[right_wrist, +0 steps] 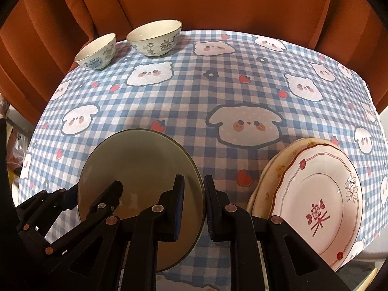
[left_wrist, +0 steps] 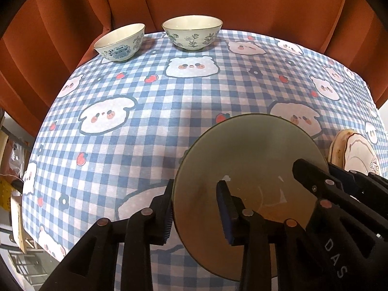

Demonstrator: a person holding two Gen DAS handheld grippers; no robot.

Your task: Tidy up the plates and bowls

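Two hand-held grippers, left hand-held gripper [left_wrist: 196,208] and right hand-held gripper [right_wrist: 194,206], each pinch a side of the round grey-green ceramic bowl [right_wrist: 140,165], so we should lift evenly toward the two flowered white bowls [right_wrist: 155,37].

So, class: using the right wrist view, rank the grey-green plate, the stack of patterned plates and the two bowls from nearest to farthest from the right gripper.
1. Grey-green plate, rim between the right gripper fingers.
2. Stack of patterned plates, just right.
3. Larger floral bowl, far left.
4. Smaller bowl, farther left, close call.

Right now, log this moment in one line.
left tongs: astride grey plate rim | right tongs: astride opposite rim | grip: unclear | floral plates: stacked beside
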